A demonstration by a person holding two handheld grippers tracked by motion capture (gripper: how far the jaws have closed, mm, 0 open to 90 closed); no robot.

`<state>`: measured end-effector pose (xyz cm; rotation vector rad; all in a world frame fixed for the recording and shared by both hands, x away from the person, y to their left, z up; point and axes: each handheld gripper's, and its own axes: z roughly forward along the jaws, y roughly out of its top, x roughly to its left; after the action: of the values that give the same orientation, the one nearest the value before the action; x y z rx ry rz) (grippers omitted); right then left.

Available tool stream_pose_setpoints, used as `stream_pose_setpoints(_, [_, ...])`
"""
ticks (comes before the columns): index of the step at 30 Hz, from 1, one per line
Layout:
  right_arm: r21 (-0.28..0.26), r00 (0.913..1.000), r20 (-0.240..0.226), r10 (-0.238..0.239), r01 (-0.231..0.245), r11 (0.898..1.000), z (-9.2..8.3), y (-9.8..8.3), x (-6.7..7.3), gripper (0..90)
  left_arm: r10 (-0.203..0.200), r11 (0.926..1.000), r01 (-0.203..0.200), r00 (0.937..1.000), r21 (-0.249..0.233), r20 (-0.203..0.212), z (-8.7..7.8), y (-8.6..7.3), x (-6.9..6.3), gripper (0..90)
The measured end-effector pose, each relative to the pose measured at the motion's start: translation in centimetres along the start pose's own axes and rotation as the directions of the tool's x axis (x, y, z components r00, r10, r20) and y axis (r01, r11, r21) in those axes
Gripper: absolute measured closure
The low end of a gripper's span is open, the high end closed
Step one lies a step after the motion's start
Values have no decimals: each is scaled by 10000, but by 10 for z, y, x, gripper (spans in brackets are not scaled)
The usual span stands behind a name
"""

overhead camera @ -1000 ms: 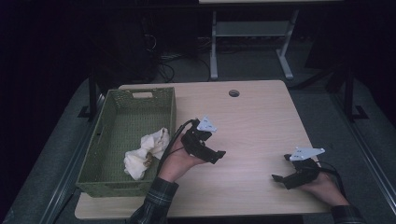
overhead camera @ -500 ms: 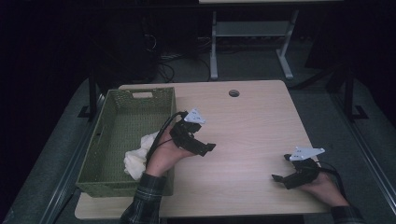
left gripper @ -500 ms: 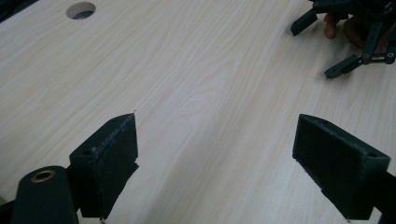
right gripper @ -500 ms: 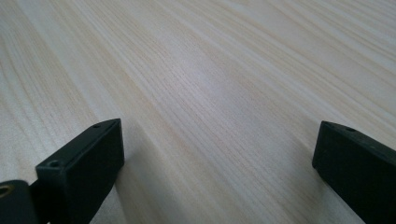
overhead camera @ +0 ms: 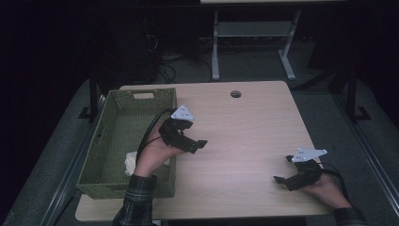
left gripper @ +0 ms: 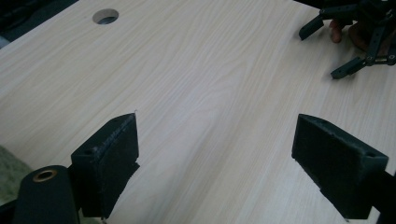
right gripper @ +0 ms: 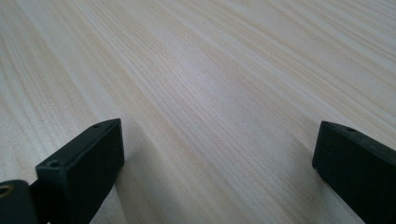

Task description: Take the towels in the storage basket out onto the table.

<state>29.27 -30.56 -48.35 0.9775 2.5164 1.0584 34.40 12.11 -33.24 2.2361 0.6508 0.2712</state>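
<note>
Both grippers empty above the wooden table point(overhead camera: 254, 122).
Left gripper point(overhead camera: 200, 143) spread wide beside the green woven basket point(overhead camera: 120, 141) holding white cloth point(overhead camera: 131, 161); right gripper point(overhead camera: 281, 169) likewise spread.

The high view looks forward and down from above the person's side, taking in the whole worktop point(overhead camera: 244, 122), the green basket point(overhead camera: 117, 136) at its left and the floor beyond. The left gripper view rides low and close over the wood, facing across the worktop toward its round cable hole point(left gripper: 105, 17) — the same hole point(overhead camera: 235, 94) the high view shows near the far edge. The right gripper view sits nearer still, almost skimming bare wood grain.
</note>
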Motion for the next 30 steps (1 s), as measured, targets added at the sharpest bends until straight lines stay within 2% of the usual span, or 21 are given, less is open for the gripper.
stream_pose_setpoints(10, [-1,10000,-7,-5,5,10000,0,0,0,19,-278,9994,270,9988,-195,-396,-21,-10,14,146])
stream_pose_setpoints(17, [-3,10000,-13,-4,4,10000,0,0,0,19,-679,9976,668,9939,-158,-873,-34,-24,29,163])
stream_pose_setpoints(24, [-1,10000,-11,-7,7,10000,0,0,0,19,-1059,9943,1034,9841,-249,-1426,-49,-40,43,164])
stream_pose_setpoints(30, [1,10000,-11,-9,9,10000,0,0,0,19,-1337,9910,1320,9743,-213,-1814,-56,-53,52,164])
